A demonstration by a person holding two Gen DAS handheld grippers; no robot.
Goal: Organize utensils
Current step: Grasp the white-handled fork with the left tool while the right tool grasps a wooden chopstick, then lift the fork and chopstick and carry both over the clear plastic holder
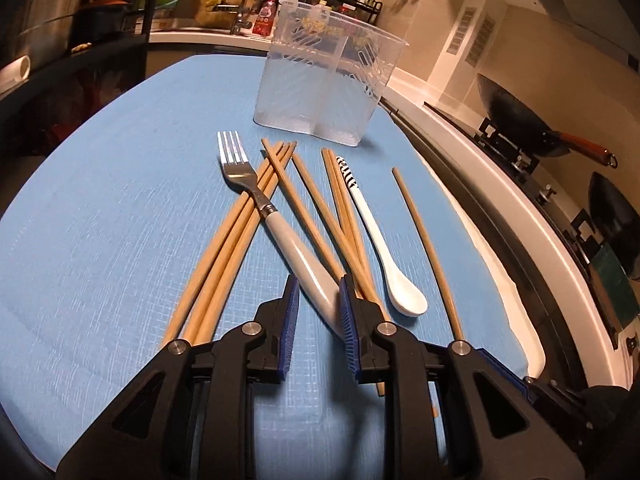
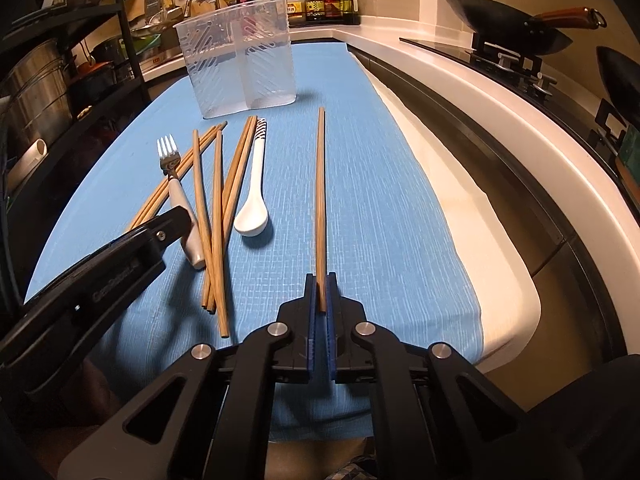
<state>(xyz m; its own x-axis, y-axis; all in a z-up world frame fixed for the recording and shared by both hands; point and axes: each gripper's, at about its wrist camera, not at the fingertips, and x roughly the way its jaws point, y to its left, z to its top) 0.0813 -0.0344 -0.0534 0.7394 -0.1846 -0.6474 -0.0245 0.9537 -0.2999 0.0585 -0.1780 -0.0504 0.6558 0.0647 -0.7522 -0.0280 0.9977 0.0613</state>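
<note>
On the blue cloth (image 1: pixel 100 240) lie a fork (image 1: pixel 240 168) with a white handle, a white spoon (image 1: pixel 384 248) and several wooden chopsticks (image 1: pixel 232 240) in a loose pile. My left gripper (image 1: pixel 320 284) is open. Its fingers straddle the end of the fork's handle, which lies slantwise across the gap and rests on the pile. In the right wrist view one of its fingers (image 2: pixel 172 220) sits over that handle. My right gripper (image 2: pixel 320 292) is shut on the near end of a single chopstick (image 2: pixel 320 184), which points away toward the clear two-part holder (image 2: pixel 240 60).
The clear holder (image 1: pixel 320 92) stands at the far end of the cloth. A white counter edge and a stove with a wok (image 2: pixel 504 12) run along the right. A dark rack with metal pots (image 2: pixel 36 92) stands on the left. The sink and bottles are behind.
</note>
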